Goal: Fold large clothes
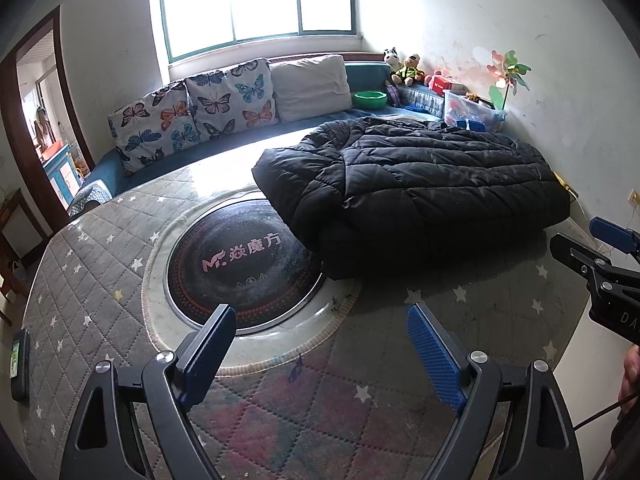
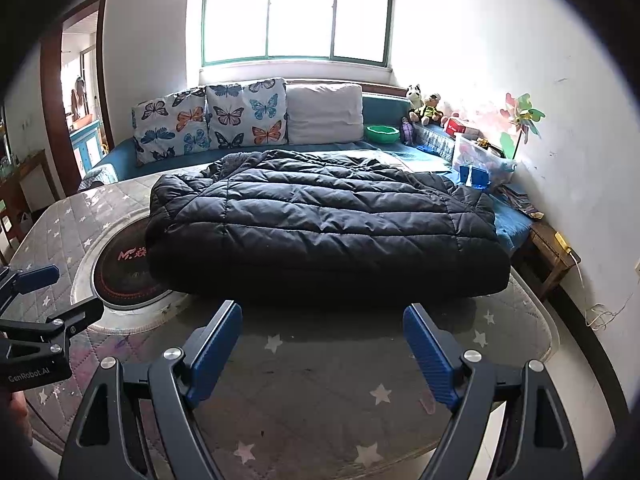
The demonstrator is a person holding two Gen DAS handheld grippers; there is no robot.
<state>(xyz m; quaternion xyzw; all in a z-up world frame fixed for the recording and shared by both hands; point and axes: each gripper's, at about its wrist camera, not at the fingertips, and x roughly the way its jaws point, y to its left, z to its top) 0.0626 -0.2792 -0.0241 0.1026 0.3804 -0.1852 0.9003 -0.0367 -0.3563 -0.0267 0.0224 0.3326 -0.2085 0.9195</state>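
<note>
On the table [image 2: 520,320], partly over its dark hob [image 1: 244,264], the black coat [image 2: 320,220] lies as a bundle, seemingly folded already. Left gripper [image 1: 320,344] and right gripper [image 2: 322,344] hover near the coat's front edge, jaws apart, holding nothing. Next comes either a final fold or smoothing.

The jacket [image 2: 324,216] hides the cooktop's [image 2: 124,276] right half and logo end. The doorway figure [image 1: 42,130] is blurred. The right gripper [image 1: 576,248] is cut off by the left view's edge.
</note>
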